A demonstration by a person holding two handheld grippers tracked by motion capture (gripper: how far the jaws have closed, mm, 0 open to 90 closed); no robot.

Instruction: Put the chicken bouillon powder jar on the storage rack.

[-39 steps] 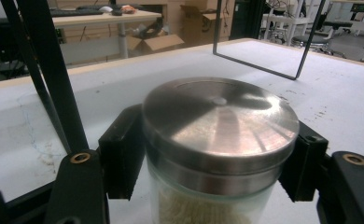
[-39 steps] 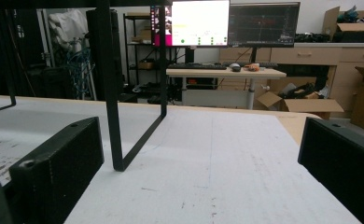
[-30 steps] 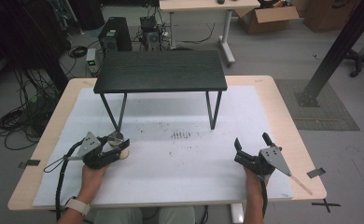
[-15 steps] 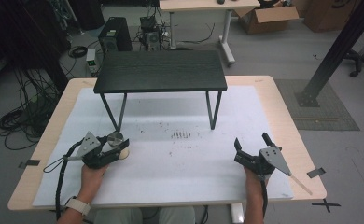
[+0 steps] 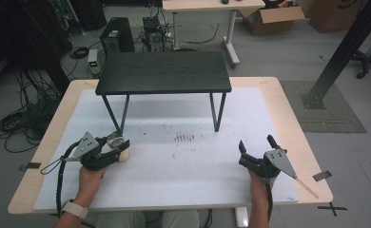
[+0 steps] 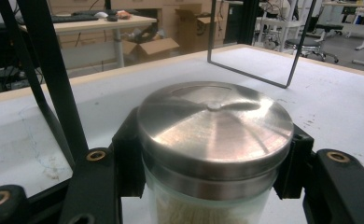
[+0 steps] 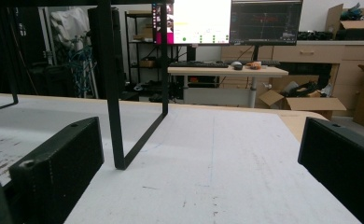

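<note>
Barely anything's moved in the last second: left gripper point(image 5: 118, 151) is still clamped around the jar point(image 6: 213, 140) near the tabletop's point(image 5: 183, 164) left edge, right gripper point(image 5: 256, 152) resting wide open and empty. Grip looks settled, ready to lift.

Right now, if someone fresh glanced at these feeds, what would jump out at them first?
Probably the jar with the brushed metal lid, clamped between the left gripper jaws near the table's front left, beside the left legs of the black stand. That stand rises over the far middle of the white mat. The right gripper sits at the front right, jaws open with nothing between them.
</note>
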